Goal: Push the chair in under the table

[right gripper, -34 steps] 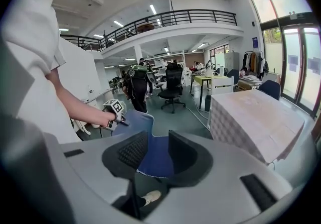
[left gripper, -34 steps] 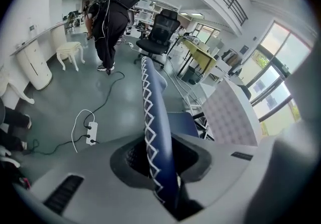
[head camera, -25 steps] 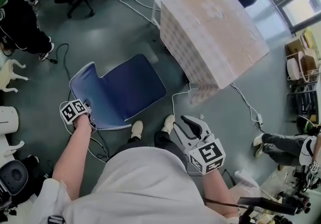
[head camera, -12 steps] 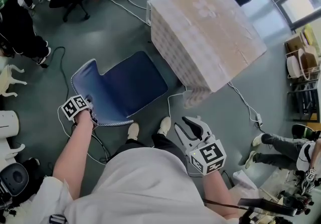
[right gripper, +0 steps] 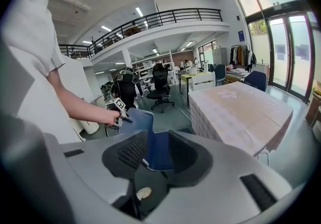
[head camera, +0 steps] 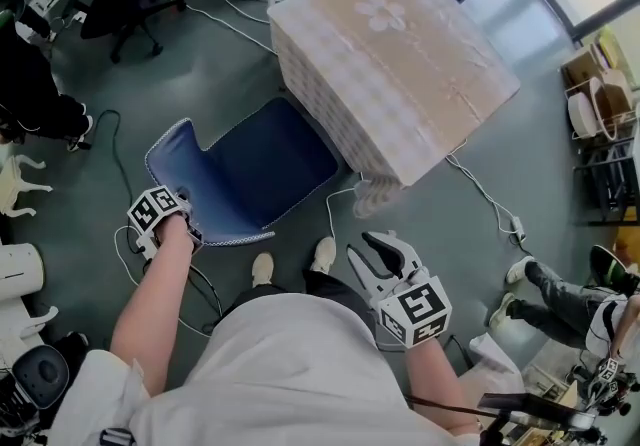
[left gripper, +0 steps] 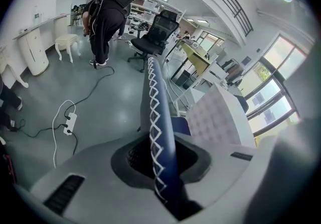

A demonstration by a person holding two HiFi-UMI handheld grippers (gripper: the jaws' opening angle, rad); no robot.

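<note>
Pinching chair (head camera: 250,169) back's edge in left gripper (head camera: 183,231), 8 o'clock from table (head camera: 390,44); right gripper (head camera: 365,246) spread, empty. Probably light, stiff, sliding easily; top of back suits gripping.

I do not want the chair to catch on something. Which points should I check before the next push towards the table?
1. Left gripper holding the backrest of the blue chair: ok, jaws shut on its edge.
2. Right gripper: ok, open and empty.
3. Blue chair facing the table: ok, its front is at the edge of the cloth.
4. Space under the table: cannot tell, the cloth hides it.
5. White cable: not ok, it lies on the floor by the chair's front and may catch.
6. Shoes: ok, apart from the chair.
</note>
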